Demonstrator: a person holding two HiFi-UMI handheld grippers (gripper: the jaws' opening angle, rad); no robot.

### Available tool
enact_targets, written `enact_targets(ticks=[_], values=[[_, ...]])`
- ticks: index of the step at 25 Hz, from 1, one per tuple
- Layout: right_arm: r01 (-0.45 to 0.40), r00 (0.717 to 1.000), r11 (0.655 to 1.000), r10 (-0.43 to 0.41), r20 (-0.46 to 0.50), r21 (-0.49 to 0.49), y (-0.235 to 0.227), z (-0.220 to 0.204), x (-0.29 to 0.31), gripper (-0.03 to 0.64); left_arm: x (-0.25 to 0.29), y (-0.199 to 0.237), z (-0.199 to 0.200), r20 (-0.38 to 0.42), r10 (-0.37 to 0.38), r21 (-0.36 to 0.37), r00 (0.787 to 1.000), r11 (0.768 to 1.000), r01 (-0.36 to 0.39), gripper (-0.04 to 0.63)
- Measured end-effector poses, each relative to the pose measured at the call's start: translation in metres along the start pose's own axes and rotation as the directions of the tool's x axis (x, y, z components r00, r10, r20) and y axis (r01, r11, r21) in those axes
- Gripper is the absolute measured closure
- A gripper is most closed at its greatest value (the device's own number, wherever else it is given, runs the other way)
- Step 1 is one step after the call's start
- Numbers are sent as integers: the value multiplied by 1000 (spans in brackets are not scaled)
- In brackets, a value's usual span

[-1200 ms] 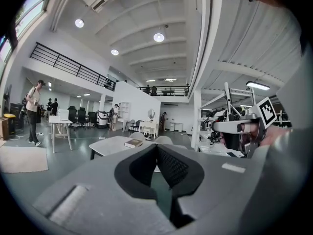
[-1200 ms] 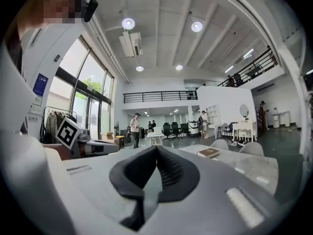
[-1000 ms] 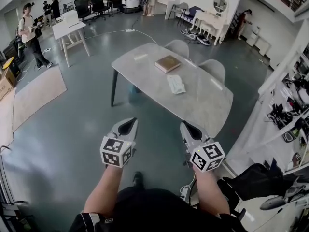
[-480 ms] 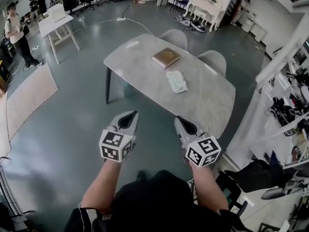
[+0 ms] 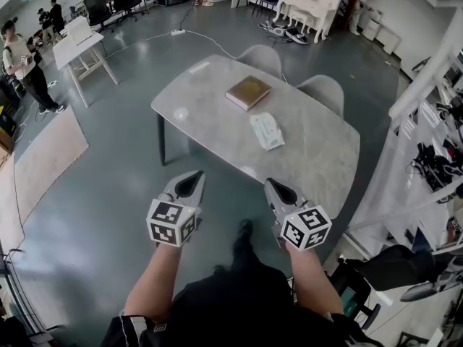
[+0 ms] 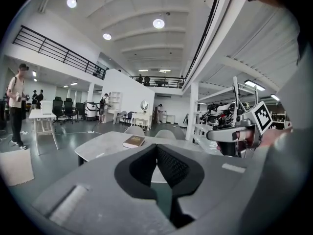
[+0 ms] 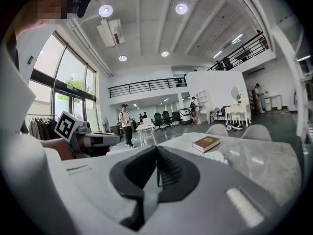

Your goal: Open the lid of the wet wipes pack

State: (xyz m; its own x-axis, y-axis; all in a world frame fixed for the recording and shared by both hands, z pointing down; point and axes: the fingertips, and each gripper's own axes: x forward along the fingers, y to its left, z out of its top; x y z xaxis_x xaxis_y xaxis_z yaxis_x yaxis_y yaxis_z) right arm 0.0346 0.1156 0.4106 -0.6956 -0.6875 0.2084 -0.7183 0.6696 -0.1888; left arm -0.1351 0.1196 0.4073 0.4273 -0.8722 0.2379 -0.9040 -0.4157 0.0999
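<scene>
Grey table (image 5: 318, 157) bearing wipes pack (image 5: 267, 131), left gripper (image 5: 197, 175), right gripper (image 5: 270, 183), fingers (image 6: 173, 166) together, empty.

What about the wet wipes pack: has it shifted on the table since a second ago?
No. The wet wipes pack still lies beside the brown book on the table, with the same gap; only the camera's view has shifted.

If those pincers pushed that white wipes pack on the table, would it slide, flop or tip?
The wipes pack looks soft and wrinkled, so it would probably sag rather than stay stiff. It lies flat, so tipping seems unlikely. The table looks glossy, so it may slide.
</scene>
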Motion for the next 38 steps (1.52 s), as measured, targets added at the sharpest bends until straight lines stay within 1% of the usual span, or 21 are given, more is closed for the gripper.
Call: enact_targets(ticks=[4,8,11,14,18,22,27,30,34,38], values=[[-12,1000,999,12,-5,29,-36,-1,35,614,41,19,-1,-28,15,-9,999,1000,-15,584],[-30,999,998,31,-12,51,-88,4,76,614,108,30,2,-67,6,-8,998,1000,-7,584],[-41,999,997,42,-19,66,-127,10,103,614,154,33,11,-81,-2,-2,997,1000,2,584],[-54,998,997,56,-31,62,-159,20,128,614,194,40,23,-94,0,4,996,1000,0,584],[-72,996,996,74,-53,48,-188,29,157,614,236,45,30,-118,-6,13,993,1000,7,584],[-69,994,997,73,-83,43,-206,26,174,614,265,43,37,-128,-35,28,991,999,39,584],[-30,992,998,36,-120,51,-217,21,187,614,288,54,45,-129,-78,29,989,996,83,584],[19,990,999,-12,-140,50,-223,19,196,614,297,66,46,-124,-116,22,985,993,120,584],[102,981,994,-95,-169,37,-228,21,214,614,305,95,47,-119,-161,9,980,987,163,584],[153,971,988,-147,-188,22,-224,25,237,614,310,122,64,-83,-196,61,977,978,201,584]])
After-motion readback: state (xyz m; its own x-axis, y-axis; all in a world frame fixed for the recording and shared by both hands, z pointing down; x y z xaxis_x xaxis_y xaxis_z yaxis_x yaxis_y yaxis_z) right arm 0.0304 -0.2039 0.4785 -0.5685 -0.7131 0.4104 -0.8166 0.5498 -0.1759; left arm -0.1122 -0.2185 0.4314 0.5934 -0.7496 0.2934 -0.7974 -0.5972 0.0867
